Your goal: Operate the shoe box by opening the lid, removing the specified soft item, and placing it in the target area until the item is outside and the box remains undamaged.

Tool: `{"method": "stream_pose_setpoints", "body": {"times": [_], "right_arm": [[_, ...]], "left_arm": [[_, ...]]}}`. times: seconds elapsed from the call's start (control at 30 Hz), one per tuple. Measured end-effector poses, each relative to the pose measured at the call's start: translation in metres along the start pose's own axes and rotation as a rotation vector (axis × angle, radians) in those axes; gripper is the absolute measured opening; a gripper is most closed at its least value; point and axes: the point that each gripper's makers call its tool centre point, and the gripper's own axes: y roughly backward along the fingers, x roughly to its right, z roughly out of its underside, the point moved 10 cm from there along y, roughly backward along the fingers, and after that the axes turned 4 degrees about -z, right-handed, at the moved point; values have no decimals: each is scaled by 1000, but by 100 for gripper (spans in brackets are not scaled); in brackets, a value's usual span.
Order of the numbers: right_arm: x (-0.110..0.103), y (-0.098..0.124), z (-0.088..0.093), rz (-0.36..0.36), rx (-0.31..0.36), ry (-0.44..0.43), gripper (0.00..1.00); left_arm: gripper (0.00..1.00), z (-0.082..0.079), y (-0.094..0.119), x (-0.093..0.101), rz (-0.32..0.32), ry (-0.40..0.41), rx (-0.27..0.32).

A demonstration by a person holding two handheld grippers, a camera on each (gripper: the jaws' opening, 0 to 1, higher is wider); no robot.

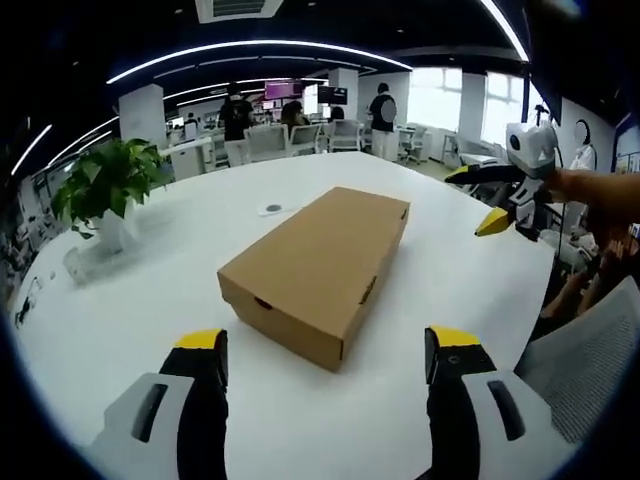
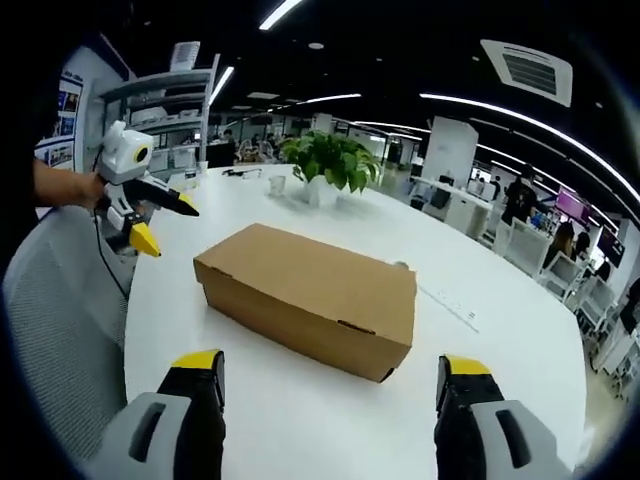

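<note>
Both grippers, left gripper and right gripper, hold their fingers spread apart near the closed cardboard shoe box lying on the white bench.

Left gripper and right gripper hover, fingers spread wide.

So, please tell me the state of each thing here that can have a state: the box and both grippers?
Shoe box: lid closed, lying flat on the white table, untouched.
Left gripper: open, empty, short of the box.
Right gripper: open, empty, short of the box.
Potted plant: upright.
</note>
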Motion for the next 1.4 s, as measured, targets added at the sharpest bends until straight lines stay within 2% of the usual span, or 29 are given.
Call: {"method": "stream_pose_setpoints", "body": {"times": [0.57,0.8,0.93,1.0,1.2,1.3,1.4], "right_arm": [[25,-35,0,-47,-31,34,78],[36,-48,-1,-56,-40,22,74],[40,-54,-2,-50,-71,42,74],[43,-57,-2,-51,-79,33,73],[48,-66,-3,-65,-86,8,69],[46,-70,-4,-60,-86,-5,64],[46,-75,-3,-63,-90,-9,64]], "left_arm": [[81,5,-30,10,21,27,-42],[78,2,-37,7,-6,38,-53],[75,-2,-39,5,-32,39,-36],[76,-1,-45,5,-32,31,-51],[71,1,-56,7,-38,73,-67],[66,1,-59,10,-32,77,-67],[63,2,-60,10,-41,75,-69]]}}
